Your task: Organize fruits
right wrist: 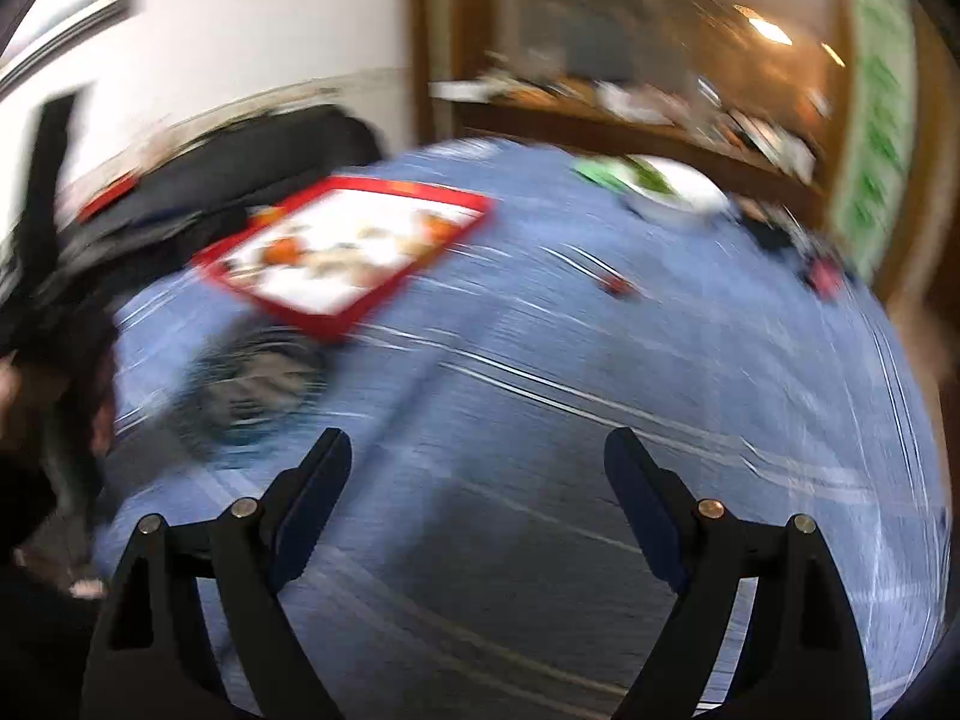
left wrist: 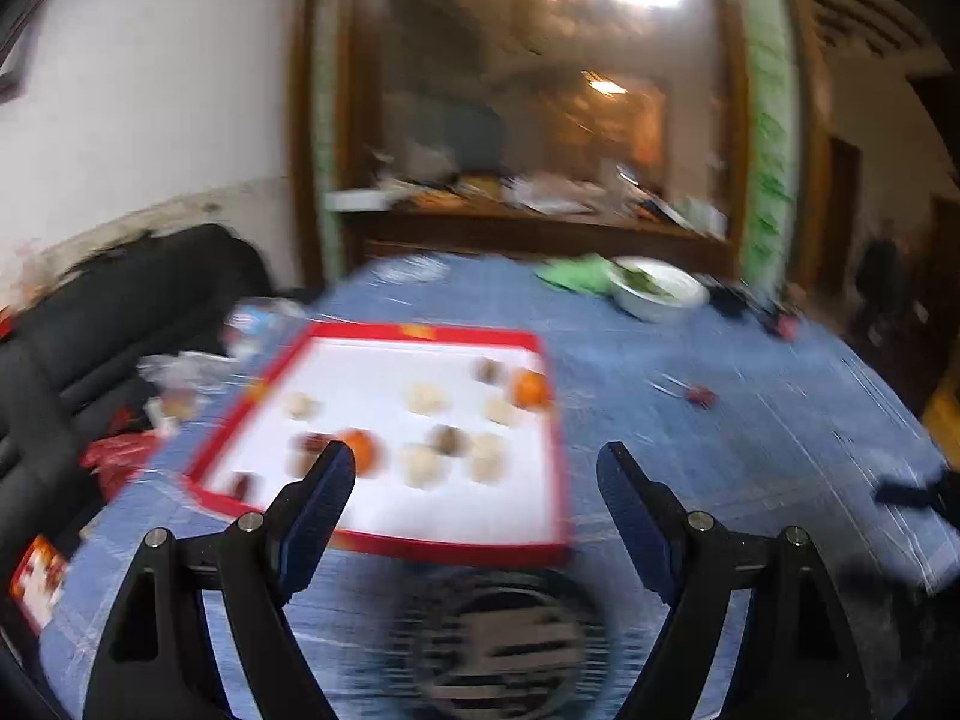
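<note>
Red-rimmed, white-floored tray [left wrist: 420, 543] on a blue cloth-covered table [left wrist: 750, 450], seen blurred from the left wrist view. At far left, beyond the table edge, a dark sofa [left wrist: 120, 312] with red and clear wrappers [left wrist: 120, 456] heaped close against the tray's left rim. Inside the tray, loose and apart from each other: dark reddish fruits [left wrist: 243, 485] at the near-left corner, an orange [left wrist: 360, 447] just behind the left finger, pale round fruits [left wrist: 423, 465] through the middle, a brownish one [left wrist: 449, 439] among them, a second orange [left wrist: 531, 389] against the right rim. Exact kinds of the pale and dark pieces too smeared to tell. Left gripper [left wrist: 477, 474] wide apart, holding nothing, hanging above the tray's near edge; a dark round patterned shape [left wrist: 504, 648] below it on the cloth, unclear what.

Likely handling: oranges firm, light, prone to rolling, best pinched across the widest part from above; pale pieces probably softer or brittle-skinned, calling for a gentle squeeze; small dark ones easy to squirt out sideways. Raised rim a probable snag for a low approach.

Further right, bare cloth with one small red item [left wrist: 699, 395], then a white bowl of greens [left wrist: 657, 294] at the far side. Right gripper [right wrist: 477, 468] likewise spread and empty, over open cloth well apart from the tray [right wrist: 336, 324]. Most free room to the tray's right; left side cramped by clutter and the table edge.
</note>
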Demonstrator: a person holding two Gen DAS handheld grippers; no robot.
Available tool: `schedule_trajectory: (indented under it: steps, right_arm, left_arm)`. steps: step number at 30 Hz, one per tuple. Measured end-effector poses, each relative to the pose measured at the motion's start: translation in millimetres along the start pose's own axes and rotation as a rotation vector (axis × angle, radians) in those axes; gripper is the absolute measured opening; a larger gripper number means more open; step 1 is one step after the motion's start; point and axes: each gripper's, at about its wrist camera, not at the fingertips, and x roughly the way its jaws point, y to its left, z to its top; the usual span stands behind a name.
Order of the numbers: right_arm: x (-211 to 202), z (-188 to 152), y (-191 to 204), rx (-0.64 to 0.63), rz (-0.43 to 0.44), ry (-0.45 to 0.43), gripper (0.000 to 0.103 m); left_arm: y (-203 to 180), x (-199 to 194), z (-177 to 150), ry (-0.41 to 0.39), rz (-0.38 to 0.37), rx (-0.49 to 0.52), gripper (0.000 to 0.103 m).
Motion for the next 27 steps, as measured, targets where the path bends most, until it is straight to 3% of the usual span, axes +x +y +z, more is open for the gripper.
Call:
schedule_trajectory:
  steps: [3,6,9,13,17,20,27]
  right_arm:
    - [-10,2,43,-0.120,0.113,-0.059,0.087]
    - [-15,9,42,-0.131,0.209,-0.058,0.087]
    - [-15,26,3,-0.058,0.125,-0.073,0.087]
    - [0,59,-75,0.129,-0.069,-0.058,0.087]
    - [26,79,-115,0.237,-0.154,-0.012,0.087]
    - [46,82,-122,0.285,-0.148,0.023,0.087]
    - [70,78,-65,0.242,-0.007,0.048,0.087]
  left_arm:
    - [39,-11,10,-0.035,0.112,-0.109,0.083]
    - [77,-24,23,-0.096,0.228,-0.226,0.083]
    - [98,-29,32,-0.111,0.262,-0.276,0.083]
    - [110,-29,36,-0.129,0.283,-0.285,0.083]
    - [99,-8,31,-0.059,0.240,-0.226,0.083]
    - [80,8,23,0.015,0.229,-0.147,0.083]
    - [12,51,1,0.169,0.221,0.018,0.083]
